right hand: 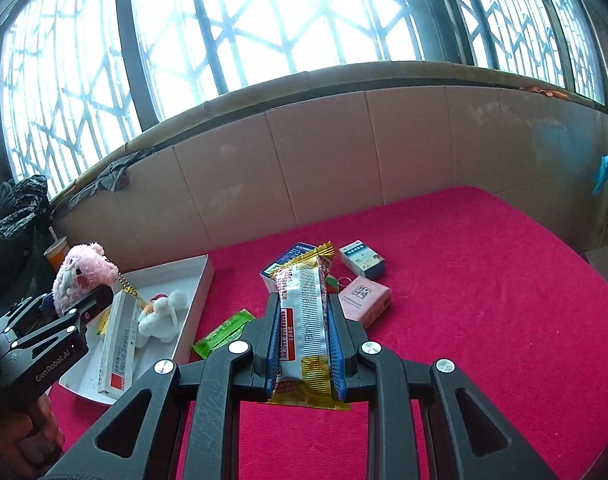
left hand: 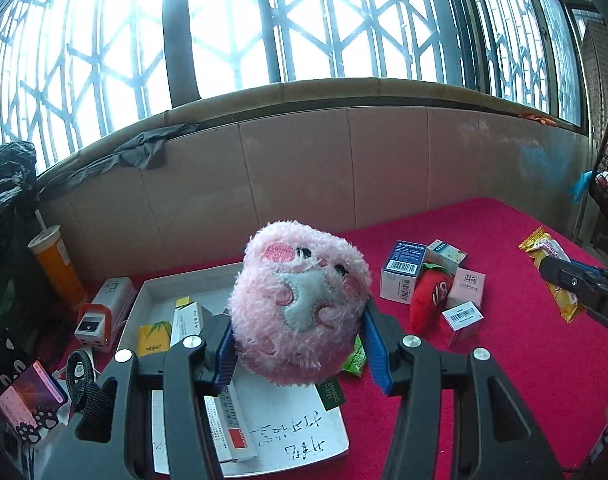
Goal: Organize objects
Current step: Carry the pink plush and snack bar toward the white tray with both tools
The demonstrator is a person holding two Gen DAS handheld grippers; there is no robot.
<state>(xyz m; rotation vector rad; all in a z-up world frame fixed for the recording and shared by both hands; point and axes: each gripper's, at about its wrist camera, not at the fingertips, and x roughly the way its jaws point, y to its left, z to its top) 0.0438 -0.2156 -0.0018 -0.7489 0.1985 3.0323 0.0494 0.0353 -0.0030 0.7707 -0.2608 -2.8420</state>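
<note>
A fluffy pink pig plush (left hand: 300,300) is clamped between the blue pads of my left gripper (left hand: 297,312), held above the white tray (left hand: 144,292). From the right wrist view, the same plush (right hand: 84,276) and left gripper (right hand: 78,306) hang over the tray's (right hand: 202,280) left end. My right gripper (right hand: 303,306) is shut on a long yellow and white snack packet (right hand: 304,332), lifted above the red cloth. In the left wrist view the packet (left hand: 564,300) and right gripper (left hand: 554,270) sit at the far right.
The tray holds a sealant box (right hand: 118,344), a white plush toy (right hand: 160,316) and a yellow box (left hand: 154,334). On the red cloth (right hand: 484,300) lie a green sachet (right hand: 224,332), a blue-white box (left hand: 402,272), a red plush (left hand: 430,296) and a pink box (right hand: 366,298). An orange cup (left hand: 58,266) stands at the left.
</note>
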